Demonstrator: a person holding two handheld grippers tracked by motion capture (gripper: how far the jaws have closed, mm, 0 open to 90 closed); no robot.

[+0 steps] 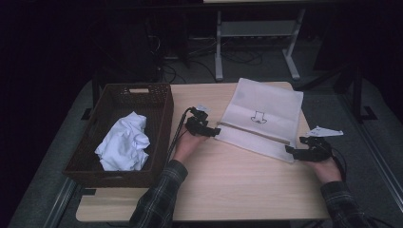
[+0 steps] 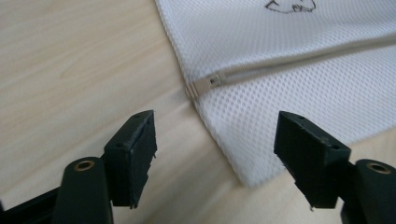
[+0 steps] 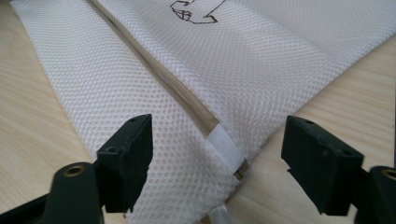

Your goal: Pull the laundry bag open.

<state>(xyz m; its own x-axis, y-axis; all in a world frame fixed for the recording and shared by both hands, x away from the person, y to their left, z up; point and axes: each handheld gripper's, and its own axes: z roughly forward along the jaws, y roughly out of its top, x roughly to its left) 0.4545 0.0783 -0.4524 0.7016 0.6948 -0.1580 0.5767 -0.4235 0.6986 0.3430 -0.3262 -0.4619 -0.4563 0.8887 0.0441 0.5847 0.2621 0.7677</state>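
A white mesh bag [image 1: 261, 118] with a small black drawing lies flat on the wooden table [image 1: 237, 185]. Its zipper [image 3: 154, 70] runs across it near the front edge. My left gripper [image 1: 212, 132] sits at the bag's left front corner. In the left gripper view its jaws [image 2: 217, 130] stand open, with the bag's corner and the zipper pull [image 2: 212, 81] just ahead of them. My right gripper [image 1: 292, 151] is at the bag's right front corner, open. Its jaws [image 3: 219, 135] straddle the zipper's end tab [image 3: 226, 147] without pressing on it.
A dark brown wicker basket [image 1: 138, 88] stands at the table's left side with a crumpled white cloth [image 1: 124, 142] inside. Bare tabletop stretches in front of the bag. A metal desk frame [image 1: 256, 28] stands on the floor beyond the table.
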